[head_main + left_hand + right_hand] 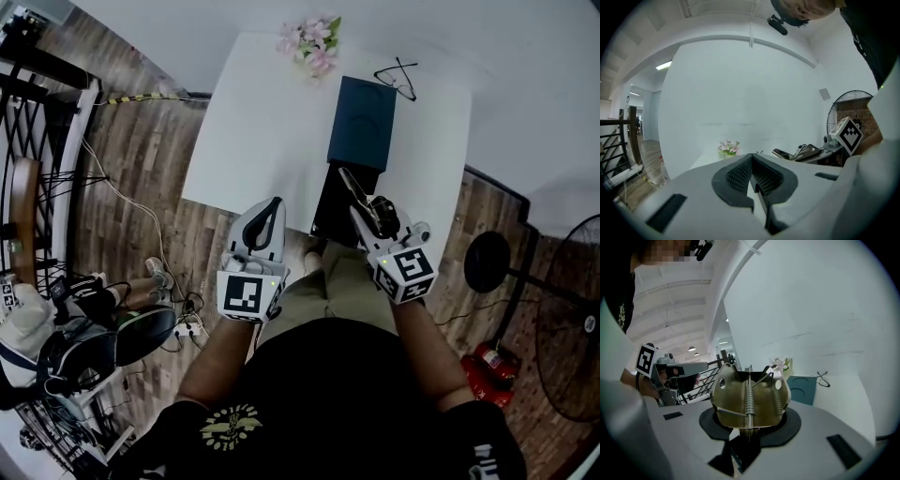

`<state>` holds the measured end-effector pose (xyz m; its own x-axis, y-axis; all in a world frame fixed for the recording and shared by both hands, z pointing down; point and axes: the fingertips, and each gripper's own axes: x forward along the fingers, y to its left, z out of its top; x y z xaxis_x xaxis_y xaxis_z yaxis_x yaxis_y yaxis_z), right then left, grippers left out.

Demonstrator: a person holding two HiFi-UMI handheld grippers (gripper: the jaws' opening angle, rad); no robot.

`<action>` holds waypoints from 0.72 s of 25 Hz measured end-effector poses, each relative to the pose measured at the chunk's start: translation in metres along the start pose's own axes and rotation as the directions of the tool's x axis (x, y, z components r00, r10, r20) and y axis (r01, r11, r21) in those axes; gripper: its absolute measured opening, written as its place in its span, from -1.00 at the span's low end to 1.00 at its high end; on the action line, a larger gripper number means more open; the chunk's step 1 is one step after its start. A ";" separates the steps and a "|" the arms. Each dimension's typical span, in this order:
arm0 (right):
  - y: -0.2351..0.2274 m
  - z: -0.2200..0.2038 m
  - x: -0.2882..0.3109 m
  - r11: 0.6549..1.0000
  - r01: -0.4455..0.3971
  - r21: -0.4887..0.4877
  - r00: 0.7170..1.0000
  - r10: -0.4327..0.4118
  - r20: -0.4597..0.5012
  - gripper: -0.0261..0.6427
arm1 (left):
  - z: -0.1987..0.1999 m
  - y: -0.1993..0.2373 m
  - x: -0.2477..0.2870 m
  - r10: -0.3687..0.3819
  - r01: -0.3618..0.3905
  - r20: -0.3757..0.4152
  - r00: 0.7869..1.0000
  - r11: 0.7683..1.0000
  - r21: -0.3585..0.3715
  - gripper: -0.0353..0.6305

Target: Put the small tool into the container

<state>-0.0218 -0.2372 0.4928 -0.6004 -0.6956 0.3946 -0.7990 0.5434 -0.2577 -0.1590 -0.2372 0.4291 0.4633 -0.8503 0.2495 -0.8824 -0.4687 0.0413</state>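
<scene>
1. Head view: nearest is the person's black shirt (328, 394). In front of it both grippers hang at the near edge of the white table (253, 122).
2. The right gripper (373, 223) is clenched on the small tool (356, 192), which sticks out forward from its jaws. Just ahead of it lies a black box (330, 202), and beyond that a dark blue box (362, 122). I cannot tell which is the container.
3. Left gripper view: the left gripper (752, 157) has its jaws pressed together with nothing between them. The flowers (729, 147) stand far ahead.
4. Right gripper view: the brass-coloured tool with springs fills the jaws. The blue box is ahead, to the right.
5. I judge the step to be carrying. Next, the tool must come forward over the box opening before the jaws release it.
</scene>
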 end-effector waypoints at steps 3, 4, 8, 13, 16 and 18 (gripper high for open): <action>-0.005 -0.015 0.008 1.000 -0.006 0.017 0.999 0.006 -0.032 -0.58 | -0.011 -0.005 0.005 -0.009 0.008 -0.019 1.000 1.000 -0.005 -0.88; -0.007 -0.020 0.010 1.000 -0.008 0.022 0.999 0.009 -0.042 -0.58 | -0.014 -0.007 0.006 -0.012 0.012 -0.027 1.000 1.000 -0.004 -0.88; -0.014 -0.037 0.022 0.999 -0.015 0.040 0.997 0.018 -0.072 -0.58 | -0.021 -0.007 0.011 -0.009 0.009 -0.034 0.999 1.000 -0.010 -0.88; -0.024 -0.053 0.038 0.998 -0.014 0.057 0.995 0.020 -0.102 -0.58 | -0.034 -0.001 0.016 0.001 -0.002 -0.059 0.998 1.000 -0.019 -0.88; -0.029 -0.063 0.048 0.998 -0.010 0.060 0.993 0.017 -0.121 -0.58 | -0.040 0.002 0.020 0.006 -0.008 -0.067 0.998 1.000 -0.023 -0.88; -0.032 -0.071 0.054 0.998 -0.001 0.066 0.990 0.010 -0.142 -0.58 | -0.044 0.003 0.024 0.005 -0.006 -0.072 0.997 1.000 -0.023 -0.88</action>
<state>-0.0257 -0.2589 0.5848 -0.5973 -0.6165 0.5130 -0.7991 0.5119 -0.3153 -0.1543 -0.2484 0.4773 0.4521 -0.8330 0.3190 -0.8870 -0.4576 0.0622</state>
